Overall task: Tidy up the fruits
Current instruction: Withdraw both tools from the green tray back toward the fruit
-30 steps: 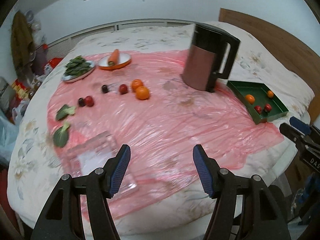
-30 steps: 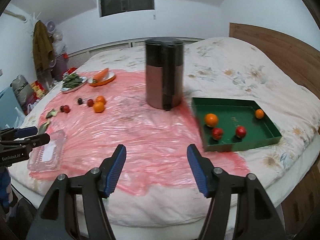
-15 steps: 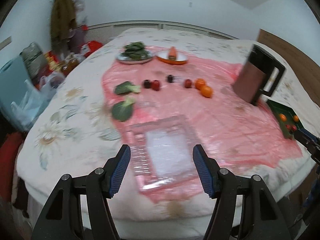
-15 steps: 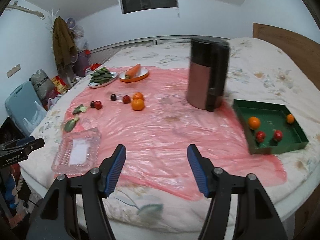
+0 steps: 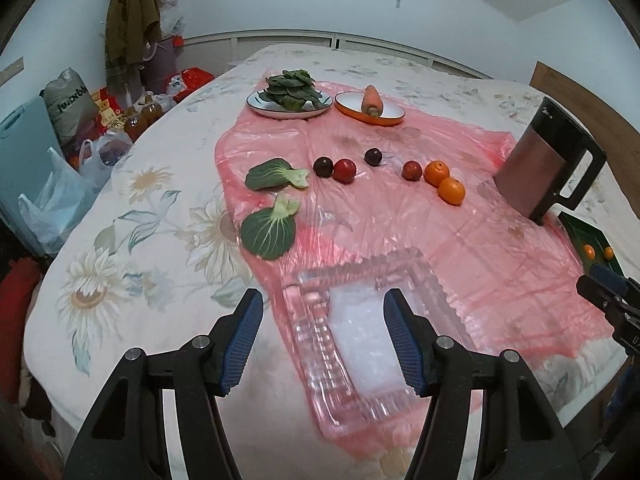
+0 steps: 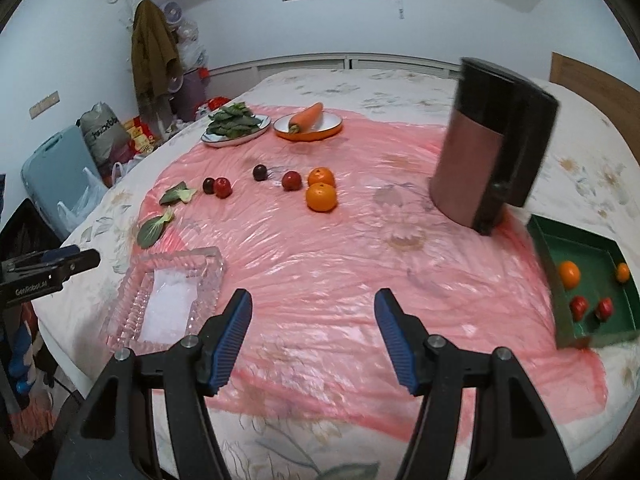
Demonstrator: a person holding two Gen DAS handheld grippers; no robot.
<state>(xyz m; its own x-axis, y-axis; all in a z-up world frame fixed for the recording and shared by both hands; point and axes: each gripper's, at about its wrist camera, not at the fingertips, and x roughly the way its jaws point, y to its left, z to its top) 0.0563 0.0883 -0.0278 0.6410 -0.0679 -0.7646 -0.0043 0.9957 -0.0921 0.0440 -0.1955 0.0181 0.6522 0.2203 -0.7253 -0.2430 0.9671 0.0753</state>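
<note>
Left gripper [image 5: 322,340], empty and closing, hovers over glass tray [image 5: 360,344]; right gripper [image 6: 312,336] open, empty. Oranges [image 6: 321,197] at 12 o'clock might roll on slick plastic.

A bed [image 6: 400,88] with a flower-printed cover carries everything. A wrinkled pink plastic sheet [image 6: 320,264] is spread over most of it. On the sheet lie a clear glass tray [image 5: 360,320], two green leaves [image 5: 268,232], a loose row of dark and red small fruits [image 6: 292,181] and two oranges [image 6: 321,197], a plate of greens [image 5: 290,110], an orange dish with a carrot [image 5: 370,110] and a dark kettle [image 6: 492,144]. A green tray [image 6: 592,256] holding more fruit sits at the sheet's right edge.
</note>
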